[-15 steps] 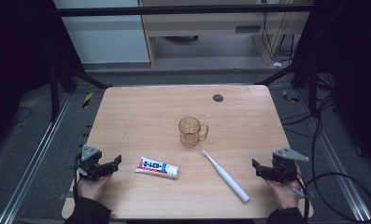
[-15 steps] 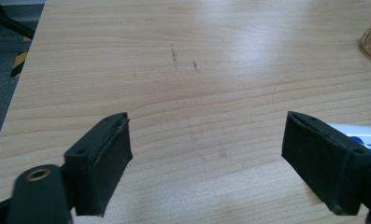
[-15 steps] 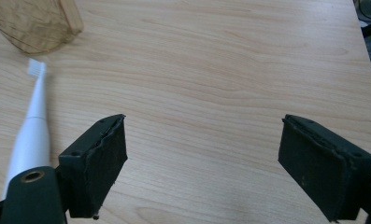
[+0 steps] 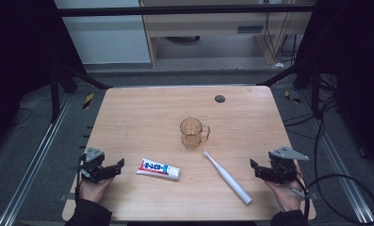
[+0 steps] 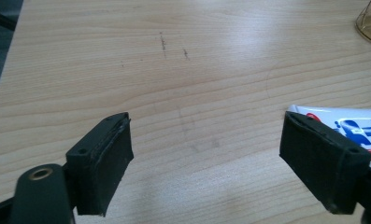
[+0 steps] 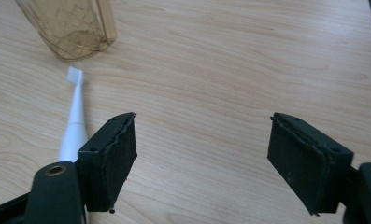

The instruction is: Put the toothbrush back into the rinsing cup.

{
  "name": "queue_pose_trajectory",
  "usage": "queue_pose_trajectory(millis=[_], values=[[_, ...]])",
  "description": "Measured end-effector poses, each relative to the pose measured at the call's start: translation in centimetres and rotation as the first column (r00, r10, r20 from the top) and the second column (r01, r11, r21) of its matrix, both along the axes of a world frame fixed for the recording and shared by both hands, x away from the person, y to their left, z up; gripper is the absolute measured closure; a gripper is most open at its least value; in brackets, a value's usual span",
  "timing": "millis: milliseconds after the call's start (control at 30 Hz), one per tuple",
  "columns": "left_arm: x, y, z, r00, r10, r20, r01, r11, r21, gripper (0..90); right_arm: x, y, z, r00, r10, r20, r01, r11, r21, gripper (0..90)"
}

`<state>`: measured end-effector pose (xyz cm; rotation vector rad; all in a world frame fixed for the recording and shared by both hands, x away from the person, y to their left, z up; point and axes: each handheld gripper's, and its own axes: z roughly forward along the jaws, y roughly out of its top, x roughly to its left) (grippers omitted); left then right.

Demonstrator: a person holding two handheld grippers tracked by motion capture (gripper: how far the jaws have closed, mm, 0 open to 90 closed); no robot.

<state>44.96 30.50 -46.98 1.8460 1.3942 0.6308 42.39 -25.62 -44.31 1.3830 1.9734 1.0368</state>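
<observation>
Both tongs sit at the near edge of the table (image 4: pixel 142 108), one in each of the person's hands, and both are spread wide with nothing between their jaws. The left tongs (image 4: pixel 113 168) rest low at the near left corner and point inward toward the toothpaste tube (image 4: pixel 159 168), which lies flat just beside them; in the left gripper view the tube's white and blue end (image 5: pixel 356 128) shows right behind the right-hand jaw, so a short reach would probably bring it into the gap. The right tongs (image 4: pixel 256 169) mirror this at the near right corner, aimed across the bare wood toward the toothbrush (image 4: pixel 228 178). That brush lies on a slant, its thick handle toward the person and its bristle head pointing away, near the foot of the cup; the right gripper view shows the head (image 6: pixel 74 74) close to the amber glass but apart from it. Such a layout likely lets each hand take its own item without crossing over.

Farther off, near the middle of the table, the amber cup (image 4: pixel 192 133) stands upright, handle to the right, mouth open, apparently ready to receive something. Beyond it, near the far edge, a small dark round spot (image 4: pixel 219 98) marks the wood.
</observation>
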Motion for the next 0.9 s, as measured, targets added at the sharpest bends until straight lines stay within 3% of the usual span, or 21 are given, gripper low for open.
queue_pose_trajectory(millis=[167, 267, 900], values=[[-0.1, -0.2, 0.3, 0.9996, 0.017, 0.024, -0.018, 0.9993, 0.033, 16.6, 0.4, 1.4, 0.9, 0.9989, 0.046, -0.009, -0.046, 0.9988, -0.017, 25.9], [-0.1, -0.3, 0.3, 0.9997, 0.018, 0.017, -0.019, 0.9983, 0.055, 16.2, 0.7, 2.1, 1.4, 0.9974, 0.071, -0.013, -0.071, 0.9971, -0.028, 26.7], [0.3, -0.5, 0.3, 0.9999, 0.015, 0.001, -0.015, 0.9968, 0.078, 13.6, 2.9, 6.3, 3.5, 0.9837, 0.165, -0.072, -0.168, 0.9849, -0.041, 28.1]])
